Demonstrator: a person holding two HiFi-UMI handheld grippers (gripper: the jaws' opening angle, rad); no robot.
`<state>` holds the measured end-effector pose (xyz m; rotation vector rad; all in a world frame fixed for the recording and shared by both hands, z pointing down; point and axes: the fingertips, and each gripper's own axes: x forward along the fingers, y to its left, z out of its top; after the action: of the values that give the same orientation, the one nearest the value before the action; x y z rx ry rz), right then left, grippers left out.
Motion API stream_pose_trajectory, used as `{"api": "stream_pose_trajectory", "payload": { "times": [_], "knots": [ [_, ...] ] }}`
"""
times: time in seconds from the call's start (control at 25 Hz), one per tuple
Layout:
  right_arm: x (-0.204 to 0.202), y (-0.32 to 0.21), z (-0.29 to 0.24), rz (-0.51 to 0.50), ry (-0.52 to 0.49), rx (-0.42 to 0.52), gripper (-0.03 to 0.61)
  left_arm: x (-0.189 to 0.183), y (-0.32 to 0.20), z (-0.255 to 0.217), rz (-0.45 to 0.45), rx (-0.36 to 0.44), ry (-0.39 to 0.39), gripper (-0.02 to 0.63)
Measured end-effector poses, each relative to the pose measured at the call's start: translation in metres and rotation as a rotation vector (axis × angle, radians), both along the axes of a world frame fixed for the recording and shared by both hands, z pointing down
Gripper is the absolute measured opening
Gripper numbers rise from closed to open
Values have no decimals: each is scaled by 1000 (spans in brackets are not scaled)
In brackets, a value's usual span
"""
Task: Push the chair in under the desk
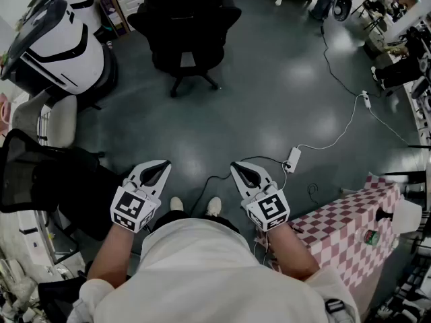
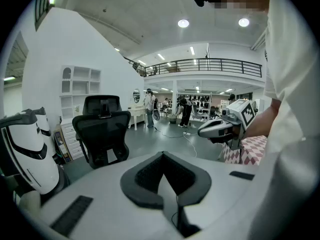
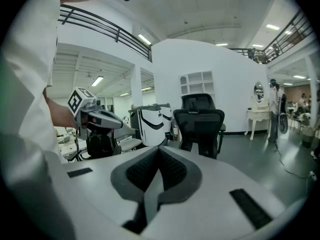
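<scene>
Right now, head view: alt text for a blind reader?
Seen from above, a person in a white shirt holds the left gripper and right gripper side by side, both shut and empty, over a glossy dark grey floor. A black mesh office chair stands ahead, untouched; a pink-and-white checked tablecloth sits at lower right.

In the right gripper view, the right tool [image 3: 159,154] is filling the lower frame and hiding the base of the black office chair [image 3: 201,124]. In the head view, a mesh chair [image 1: 27,177] is running off the left edge. At the centre of the left gripper view, distant people [image 2: 182,111] are showing too small to make out.
</scene>
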<state>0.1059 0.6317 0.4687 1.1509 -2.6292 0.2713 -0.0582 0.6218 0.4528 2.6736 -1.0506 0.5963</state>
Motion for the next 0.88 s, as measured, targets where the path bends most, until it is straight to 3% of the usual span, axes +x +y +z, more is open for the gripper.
{"api": "stream_pose_trajectory", "payload": {
  "times": [0.36,0.52,0.6,0.88],
  "knots": [
    [-48,11,-14,1,8,-1,3,-39,13,-22,5,36,64,-5],
    [-85,10,-27,-19,14,56,3,-71,20,-21,9,44,61,-2],
    [-106,6,-31,-42,45,74,42,-87,20,-23,18,58,53,104],
    [-155,-10,-32,-23,117,94,83,-144,10,-20,26,90,47,114]
  ]
}}
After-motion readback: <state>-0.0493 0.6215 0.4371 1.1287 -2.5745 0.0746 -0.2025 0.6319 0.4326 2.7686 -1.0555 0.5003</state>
